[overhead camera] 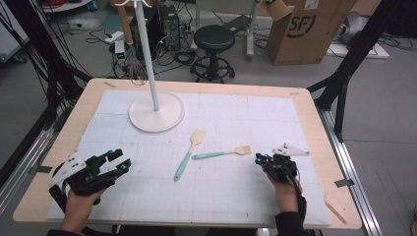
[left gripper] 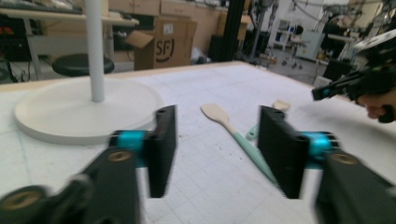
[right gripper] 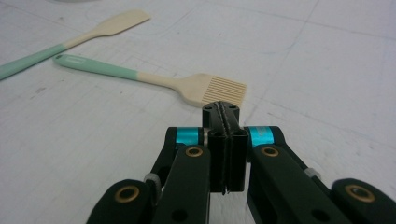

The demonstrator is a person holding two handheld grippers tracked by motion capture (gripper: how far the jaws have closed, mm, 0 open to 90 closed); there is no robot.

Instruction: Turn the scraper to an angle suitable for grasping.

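Observation:
Two utensils lie mid-mat: a spatula [overhead camera: 189, 153] with a teal handle and pale blade, and to its right a pastry brush [overhead camera: 222, 153] with a teal handle. My left gripper [overhead camera: 122, 160] rests at the front left of the mat, jaws open and empty, pointing toward the spatula [left gripper: 224, 119]. My right gripper [overhead camera: 259, 158] sits just right of the brush head, jaws shut with nothing in them. In the right gripper view the shut tips [right gripper: 225, 109] hover right in front of the brush's bristles [right gripper: 219, 88]; the spatula [right gripper: 93, 30] lies farther off.
A white stand with a round base [overhead camera: 156, 112] and tall pole stands at the back left of the gridded white mat [overhead camera: 246, 196]. Beyond the wooden table are a black stool [overhead camera: 214, 39] and a cardboard box [overhead camera: 307, 29].

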